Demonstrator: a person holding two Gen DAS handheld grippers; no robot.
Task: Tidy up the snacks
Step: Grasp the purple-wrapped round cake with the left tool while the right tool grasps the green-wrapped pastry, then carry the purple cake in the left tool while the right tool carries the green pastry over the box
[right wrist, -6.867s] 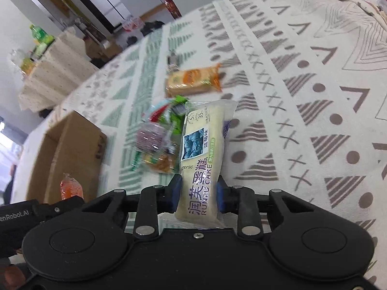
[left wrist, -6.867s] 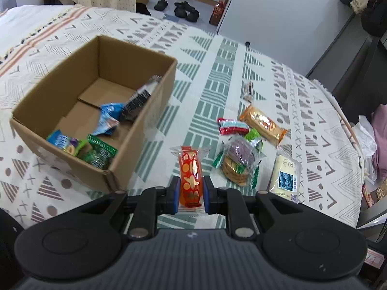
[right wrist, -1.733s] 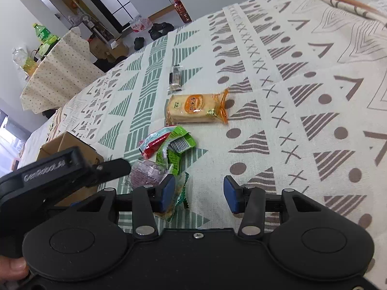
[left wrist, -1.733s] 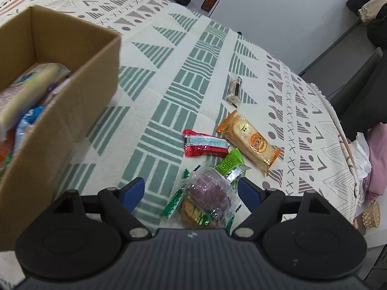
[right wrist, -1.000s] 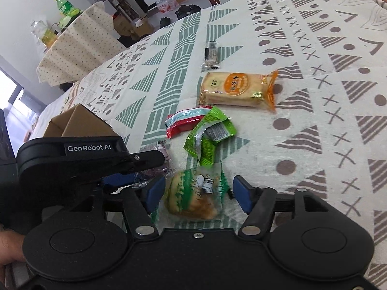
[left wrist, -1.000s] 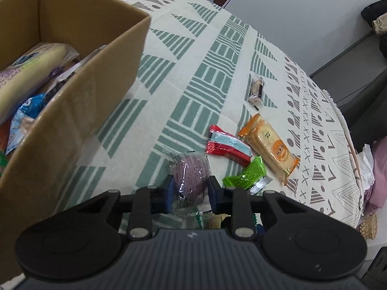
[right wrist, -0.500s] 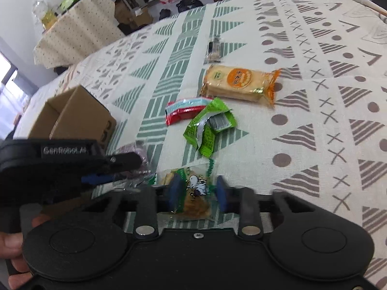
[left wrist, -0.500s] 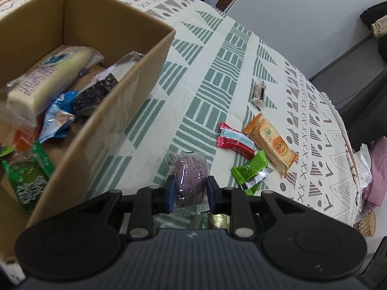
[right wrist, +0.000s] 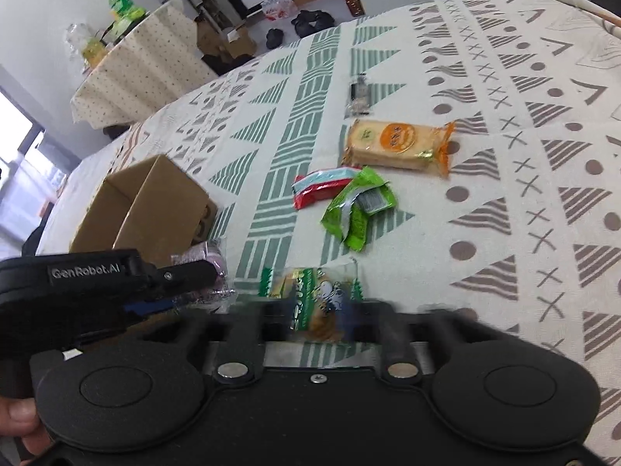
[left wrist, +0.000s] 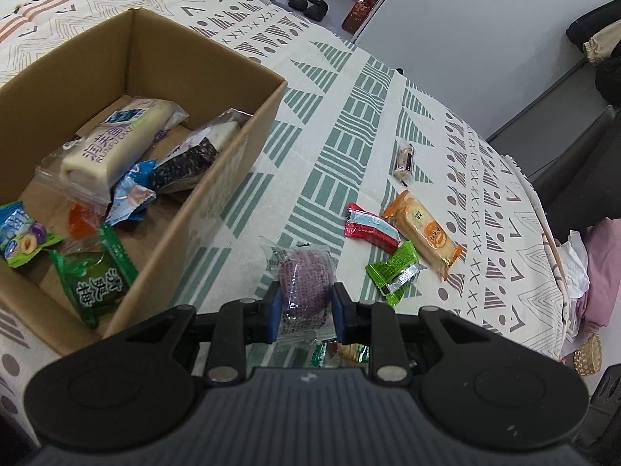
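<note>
- The right tool (right wrist: 320, 310) (blurred, its jaws just opening) straddles a green-edged biscuit packet (right wrist: 314, 303).
- The left tool (right wrist: 182, 275) grips a purple snack (right wrist: 211, 260) beside the cardboard box (right wrist: 155, 202).

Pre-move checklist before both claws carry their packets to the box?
1. Left claw grip: shut on the purple cake packet, pads pressing both sides. Ok.
2. Right claw grip: its jaws have just been opening again; the green biscuit packet sits between them, but the fingers are blurred. Cannot tell.
3. Cardboard box has room: bare floor shows at the far end. Ok.
4. Path to the box: the claws sit side by side, the left one nearer the box. Ok.
5. Left behind on the cloth: red packet, green wrapper, orange cracker pack, small bar. Not ok.
</note>
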